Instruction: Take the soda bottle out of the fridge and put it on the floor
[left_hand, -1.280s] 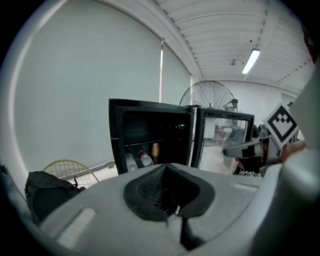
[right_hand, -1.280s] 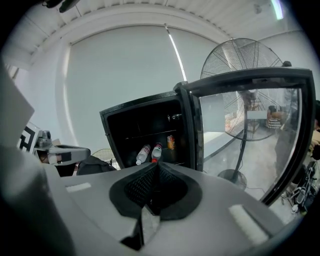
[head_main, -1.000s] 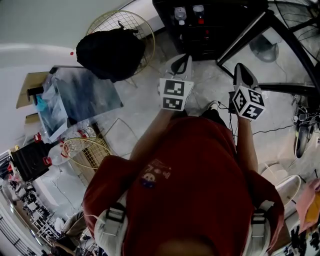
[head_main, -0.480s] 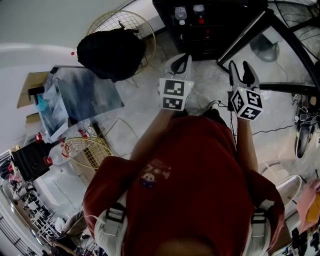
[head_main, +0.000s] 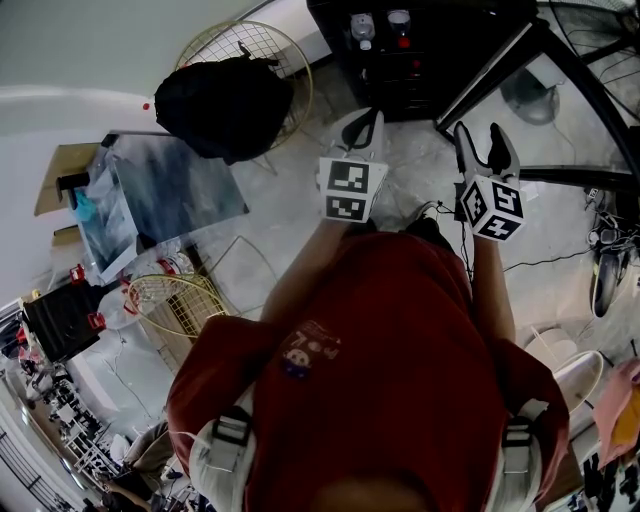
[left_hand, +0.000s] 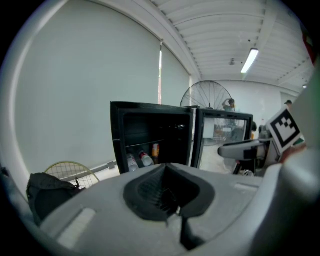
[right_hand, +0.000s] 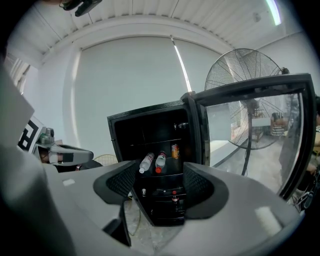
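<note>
- Spreading right claw (right_hand: 160, 186), shut a moment ago, empty; left claw (left_hand: 169, 202) pressed together.
- Readying for dark red-capped soda bottle (right_hand: 173, 199) in black fridge (right_hand: 150, 131), twelve o'clock.

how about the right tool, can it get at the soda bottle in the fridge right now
Probably yes: the fridge door stands open, the soda bottle shows unblocked low inside, and the right tool faces it, jaws opening, empty.
</note>
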